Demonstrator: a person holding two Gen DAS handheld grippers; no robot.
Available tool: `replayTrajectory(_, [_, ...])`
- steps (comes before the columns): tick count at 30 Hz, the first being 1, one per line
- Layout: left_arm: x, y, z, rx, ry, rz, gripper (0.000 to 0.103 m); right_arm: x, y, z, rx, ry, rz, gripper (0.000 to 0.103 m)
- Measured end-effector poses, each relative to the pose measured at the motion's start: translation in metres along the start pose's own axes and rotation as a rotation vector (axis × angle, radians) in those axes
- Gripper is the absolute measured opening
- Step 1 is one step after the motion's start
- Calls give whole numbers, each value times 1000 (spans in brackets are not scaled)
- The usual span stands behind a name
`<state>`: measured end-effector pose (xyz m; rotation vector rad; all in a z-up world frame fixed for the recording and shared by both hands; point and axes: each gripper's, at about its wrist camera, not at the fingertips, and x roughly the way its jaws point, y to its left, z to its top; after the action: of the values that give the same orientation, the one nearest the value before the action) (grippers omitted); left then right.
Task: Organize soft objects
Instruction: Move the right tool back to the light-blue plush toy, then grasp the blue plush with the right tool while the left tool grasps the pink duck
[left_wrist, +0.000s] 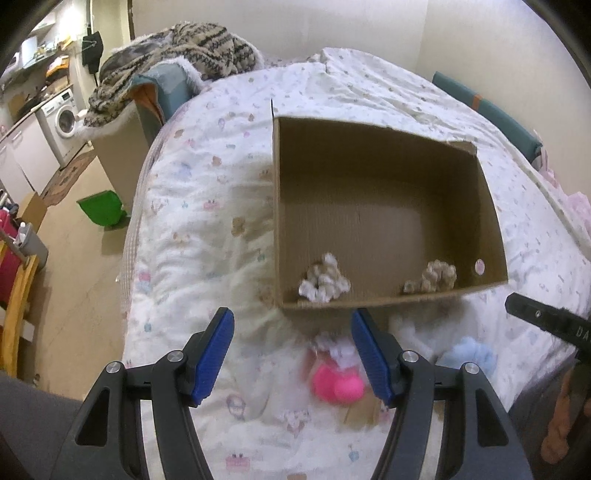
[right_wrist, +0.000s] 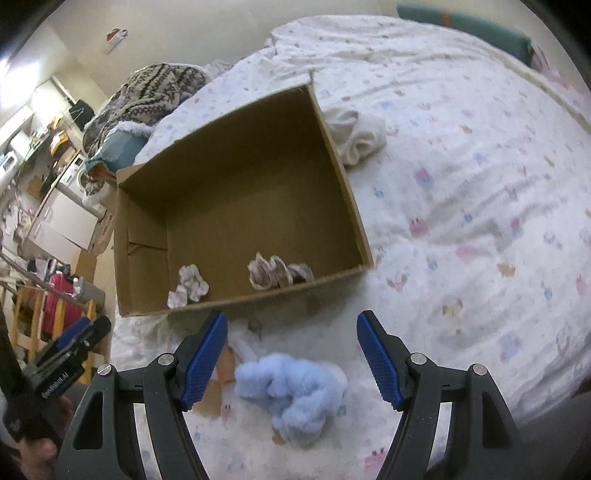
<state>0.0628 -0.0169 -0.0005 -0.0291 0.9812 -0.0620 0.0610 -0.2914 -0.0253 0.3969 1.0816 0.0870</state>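
Brown cardboard box (left_wrist: 388, 177), pale blue fluffy toy (right_wrist: 291, 395), pink toy (left_wrist: 336, 386), white pastel-printed quilt (right_wrist: 480, 184)

Cream walls (left_wrist: 480, 33), beige floor (left_wrist: 81, 266), washing machine (left_wrist: 62, 122), printed bedspread (right_wrist: 480, 166), green bin (left_wrist: 101, 206)

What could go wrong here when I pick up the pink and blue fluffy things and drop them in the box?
The pink toy lies nearer one pad of the open left gripper, so closing now may pinch only its edge. The blue plush is loose fluff on the quilt; the open right gripper could snag bedding with it. The cardboard box sits on soft bedding and may tip if nudged.
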Motion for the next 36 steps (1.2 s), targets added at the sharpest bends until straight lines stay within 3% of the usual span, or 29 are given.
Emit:
replayTrajectory(7, [8,7,-13,-35,48,2,63,9,-23,-9,131,74,37,77])
replayTrajectory(13, [17,16,-11,-81,68,12,63,32,-26,-14,150,167,1,77])
replayTrajectory(15, [18,17,-11,-88,73,12,63,44,-18,-19,115,219,4,77])
replayTrajectory(20, [24,16,-12,-89,86,14,63,59,24,-30,-93,229,-70,77])
replayTrajectory(22, [25,16,-11,-88,87,14,63,69,43,-38,-203,243,-113,88])
replayTrajectory(24, [26,16,-11,-92,87,12,63,81,54,-46,-279,264,-168,91])
replayTrajectory(27, [26,15,-12,-94,87,9,63,93,59,-52,-348,267,-251,91])
replayTrajectory(30, [28,13,-12,-91,91,7,63,101,57,-51,-355,275,-280,91])
replayTrajectory(32, [29,12,-12,-86,89,9,63,104,53,-49,-344,283,-278,85])
replayTrajectory(34, [28,11,-11,-83,87,13,63,104,50,-44,-325,278,-276,65])
replayTrajectory(36, [28,12,-11,-85,84,14,63,99,45,-41,-292,280,-241,57])
